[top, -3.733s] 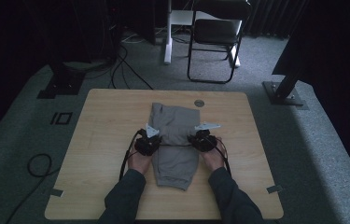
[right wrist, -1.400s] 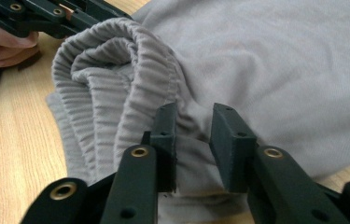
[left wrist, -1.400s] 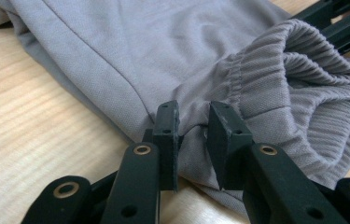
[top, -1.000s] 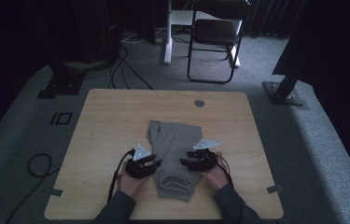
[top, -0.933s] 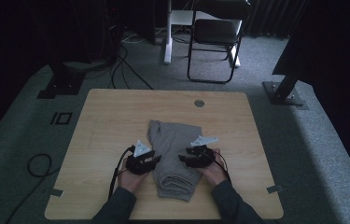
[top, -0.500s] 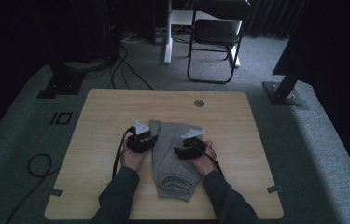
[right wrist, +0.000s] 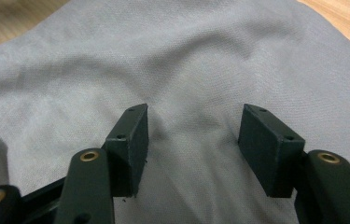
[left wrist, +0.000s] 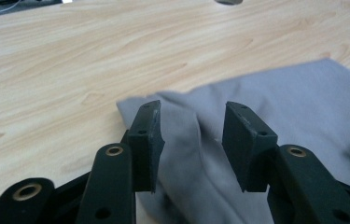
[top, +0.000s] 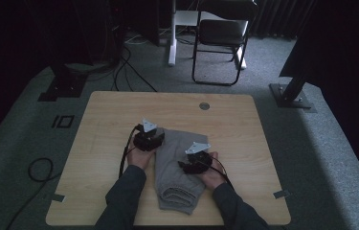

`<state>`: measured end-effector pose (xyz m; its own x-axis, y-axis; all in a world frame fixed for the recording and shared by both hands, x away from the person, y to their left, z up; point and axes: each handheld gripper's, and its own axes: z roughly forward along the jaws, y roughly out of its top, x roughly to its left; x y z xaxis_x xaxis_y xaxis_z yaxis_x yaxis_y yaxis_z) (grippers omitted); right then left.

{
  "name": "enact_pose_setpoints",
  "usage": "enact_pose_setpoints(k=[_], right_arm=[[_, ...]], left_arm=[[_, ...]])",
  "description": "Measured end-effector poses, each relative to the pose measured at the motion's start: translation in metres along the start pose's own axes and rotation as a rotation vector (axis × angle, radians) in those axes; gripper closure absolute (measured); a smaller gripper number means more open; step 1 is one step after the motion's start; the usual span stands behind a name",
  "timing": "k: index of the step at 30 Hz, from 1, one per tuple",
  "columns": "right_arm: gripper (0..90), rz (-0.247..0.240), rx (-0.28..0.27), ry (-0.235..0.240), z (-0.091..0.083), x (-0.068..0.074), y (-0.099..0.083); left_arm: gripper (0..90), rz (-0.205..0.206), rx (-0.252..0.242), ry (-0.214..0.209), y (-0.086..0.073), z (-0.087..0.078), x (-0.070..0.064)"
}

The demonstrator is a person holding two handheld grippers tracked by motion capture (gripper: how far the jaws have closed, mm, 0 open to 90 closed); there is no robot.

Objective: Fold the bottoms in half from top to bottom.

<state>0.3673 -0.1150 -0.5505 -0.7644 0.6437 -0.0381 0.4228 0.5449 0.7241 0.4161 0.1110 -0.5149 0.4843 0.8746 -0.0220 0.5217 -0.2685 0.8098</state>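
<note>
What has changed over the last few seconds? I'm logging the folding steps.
Both hands drew back toward the person, then pushed forward again; the left gripper now sits at the far left corner of the grey garment, the right gripper over its middle, both open. The garment looks narrower. The table and chair stayed put.

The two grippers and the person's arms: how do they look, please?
Both the left gripper and the right gripper are black, each topped by a grey three-cornered plate, with a dark cable trailing off. Their jaws are flat black blocks on arms with brass-coloured rivets. The person wears dark grey long sleeves.
</note>
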Motion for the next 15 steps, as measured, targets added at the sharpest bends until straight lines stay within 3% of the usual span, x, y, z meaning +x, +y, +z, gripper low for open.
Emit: enact_pose_setpoints(k=[5,8,10,12,15], right_arm=[[43.0,-0.006,-0.005,0.011,-0.002,0.004,-0.002],[43.2,-0.009,-0.004,0.017,-0.003,0.004,-0.002],[43.4,-0.011,-0.004,0.022,-0.003,0.003,-0.003],[44.0,-0.011,-0.004,0.026,-0.004,0.003,-0.003],[45.2,-0.009,-0.007,0.035,-0.005,0.002,-0.005]], left_arm=[[55.2,0.010,0.007,0.016,0.006,0.010,-0.005],[55.3,0.028,0.051,0.045,0.005,0.021,-0.009],[63.4,0.034,0.084,0.060,0.002,0.023,-0.009],[79.3,0.001,0.102,0.086,-0.001,0.021,-0.003],[84.0,-0.043,0.112,0.112,-0.008,0.015,0.011]])
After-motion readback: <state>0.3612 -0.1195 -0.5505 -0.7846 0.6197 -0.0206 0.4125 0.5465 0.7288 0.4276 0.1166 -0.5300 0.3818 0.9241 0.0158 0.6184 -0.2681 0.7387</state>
